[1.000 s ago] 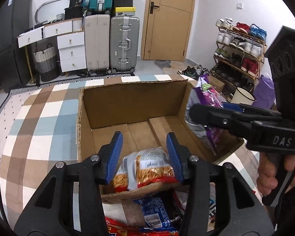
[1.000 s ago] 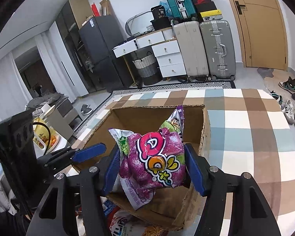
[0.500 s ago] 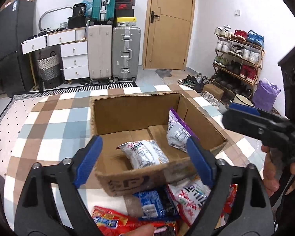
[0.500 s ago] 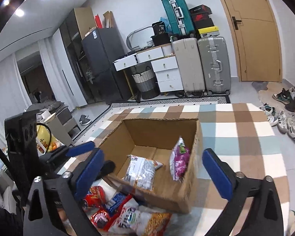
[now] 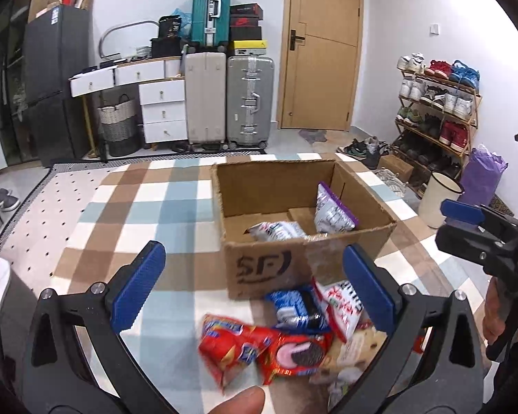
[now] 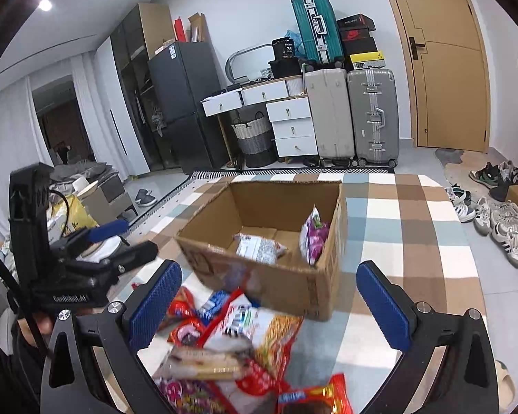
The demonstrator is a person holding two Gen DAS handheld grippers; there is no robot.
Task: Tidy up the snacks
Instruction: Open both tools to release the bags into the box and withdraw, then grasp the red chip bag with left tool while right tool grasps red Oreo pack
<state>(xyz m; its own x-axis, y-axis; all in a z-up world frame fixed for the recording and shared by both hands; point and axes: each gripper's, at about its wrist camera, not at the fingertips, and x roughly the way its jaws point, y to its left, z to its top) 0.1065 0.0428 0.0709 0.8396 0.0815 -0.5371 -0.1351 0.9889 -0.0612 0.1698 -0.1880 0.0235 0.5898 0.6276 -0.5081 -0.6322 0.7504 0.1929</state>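
With both the left gripper (image 5: 255, 289) and right gripper (image 6: 269, 305) spread wide and empty, a grab into the overlapping snack pile (image 5: 286, 338) at lower centre may pinch two slippery packets and drop one short of the cardboard box (image 5: 279, 269)

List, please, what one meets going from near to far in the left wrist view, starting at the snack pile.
Red cookie packet → blue cookie packet → cardboard box → silver suitcase → teal suitcase.

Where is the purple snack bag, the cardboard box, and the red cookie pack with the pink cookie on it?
purple snack bag (image 6: 315, 238): right wrist view, on its purple front.
cardboard box (image 5: 262, 269): left wrist view, on its printed front wall.
red cookie pack (image 5: 295, 353): left wrist view, on the cookie picture.
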